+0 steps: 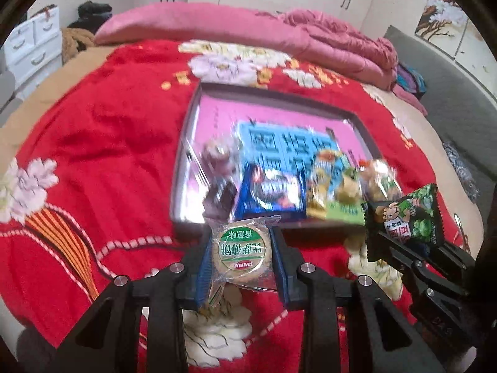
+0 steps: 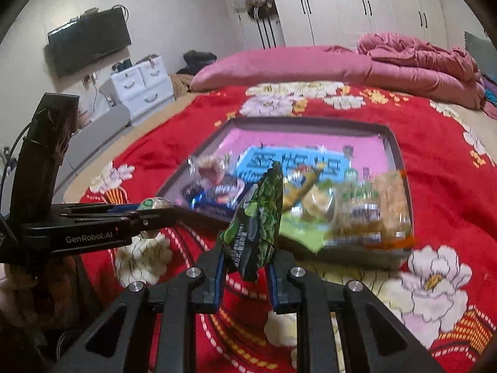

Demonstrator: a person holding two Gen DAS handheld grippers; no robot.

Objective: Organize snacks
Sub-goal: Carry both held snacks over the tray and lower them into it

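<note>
My left gripper point(image 1: 241, 250) is shut on a round biscuit packet point(image 1: 240, 250) with a green label, held above the red blanket just short of the tray's near edge. My right gripper point(image 2: 245, 259) is shut on a dark green snack packet point(image 2: 257, 220), also in front of the tray; the packet also shows at right in the left wrist view point(image 1: 407, 220). The dark-rimmed tray point(image 1: 186, 143) with a pink and blue bottom holds several snack packets along its near side point(image 1: 270, 192). The left gripper shows at left in the right wrist view point(image 2: 155, 214).
The tray lies on a bed covered by a red flowered blanket point(image 1: 108, 130). A pink pillow point(image 1: 192, 28) and crumpled pink quilt point(image 1: 348, 46) lie at the far end. White drawers point(image 2: 143, 84) and a wall television point(image 2: 90, 43) stand left.
</note>
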